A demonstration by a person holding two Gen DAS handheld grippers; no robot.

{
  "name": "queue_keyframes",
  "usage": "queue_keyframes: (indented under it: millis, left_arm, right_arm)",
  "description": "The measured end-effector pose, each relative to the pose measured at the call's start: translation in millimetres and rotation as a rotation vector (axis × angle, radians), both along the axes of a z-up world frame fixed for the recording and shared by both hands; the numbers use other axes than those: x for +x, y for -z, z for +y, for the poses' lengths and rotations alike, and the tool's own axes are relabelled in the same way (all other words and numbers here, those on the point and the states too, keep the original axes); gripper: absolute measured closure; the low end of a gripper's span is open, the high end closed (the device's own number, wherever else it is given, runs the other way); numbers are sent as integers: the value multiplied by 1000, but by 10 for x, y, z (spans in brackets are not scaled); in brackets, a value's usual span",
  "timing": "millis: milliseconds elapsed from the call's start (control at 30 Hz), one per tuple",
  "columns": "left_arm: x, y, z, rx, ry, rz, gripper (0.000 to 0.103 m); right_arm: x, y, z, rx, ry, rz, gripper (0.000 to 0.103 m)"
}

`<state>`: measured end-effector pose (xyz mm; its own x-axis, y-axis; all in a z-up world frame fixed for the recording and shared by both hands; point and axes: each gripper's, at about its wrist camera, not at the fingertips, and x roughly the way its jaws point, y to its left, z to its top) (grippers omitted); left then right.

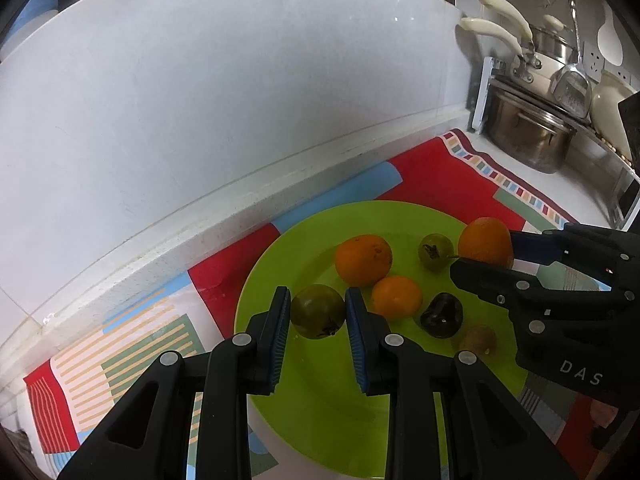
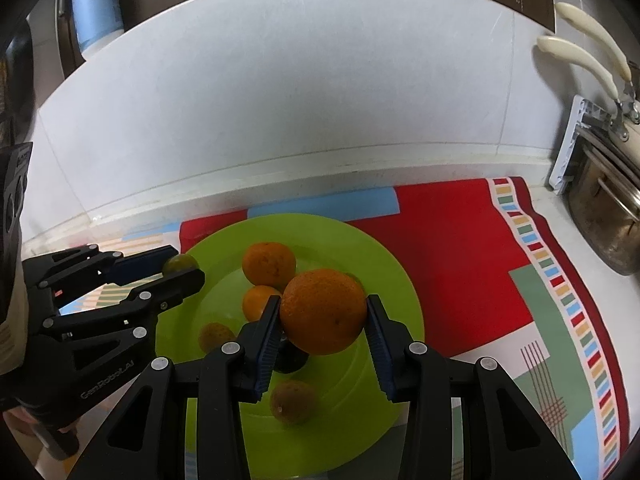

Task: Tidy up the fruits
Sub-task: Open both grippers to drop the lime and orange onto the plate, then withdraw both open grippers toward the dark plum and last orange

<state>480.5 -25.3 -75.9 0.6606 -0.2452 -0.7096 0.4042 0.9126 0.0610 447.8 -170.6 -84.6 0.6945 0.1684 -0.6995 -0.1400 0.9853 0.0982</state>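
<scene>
A lime green plate [image 1: 320, 408] [image 2: 384, 264] lies on a colourful mat. My left gripper [image 1: 318, 312] is shut on a green tomato [image 1: 318, 311] [image 2: 180, 263] just above the plate's left side. My right gripper [image 2: 323, 316] [image 1: 486, 246] is shut on a large orange [image 2: 323, 312] [image 1: 485, 242] over the plate's right part. On the plate lie two more oranges [image 1: 363, 259] [image 1: 397, 297], a small green tomato [image 1: 435, 251], a dark purple fruit [image 1: 442, 315] and a brownish fruit [image 1: 478, 339].
The patterned red mat [image 2: 460, 248] covers the counter below a white wall. Steel pots with cream handles [image 1: 528, 120] stand at the right, with a ladle and white utensils. A blue bottle [image 2: 96, 4] stands on the ledge at top left.
</scene>
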Motion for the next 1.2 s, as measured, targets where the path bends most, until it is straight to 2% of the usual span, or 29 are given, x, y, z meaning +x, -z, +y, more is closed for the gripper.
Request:
queue_keyframes:
  millis: [67, 133, 233, 400, 500, 600, 800, 933, 1200]
  left_arm:
    - [5, -4, 3, 4, -2, -1, 72]
    - [-7, -30, 25, 1, -6, -8, 64]
    - [-54, -86, 56, 2, -13, -24, 64]
    - [-181, -221, 139, -15, -29, -43, 56]
    - [-314, -331, 183, -13, -38, -69, 54]
    - [-473, -453, 223, -26, -43, -97, 45]
    - [-865, -647, 262, -32, -34, -150, 40]
    - [-1084, -752, 302, -41, -39, -180, 36]
    - [-1500, -902, 425, -60, -34, -232, 31]
  right_arm:
    - [8, 8, 7, -5, -5, 1, 61]
    - [11, 12, 20, -12, -6, 4, 60]
    - [-42, -45, 21, -15, 2, -17, 53]
    - [-138, -182, 28, -19, 7, -42, 53]
    - [-253, -279, 44, -28, 6, -61, 53]
    - [-397, -378, 54, -28, 7, -77, 53]
    - [-717, -577, 85, -26, 5, -113, 53]
    - [-938, -710, 103, -31, 6, -148, 45]
    - [-1327, -939, 178, -45, -6, -204, 45]
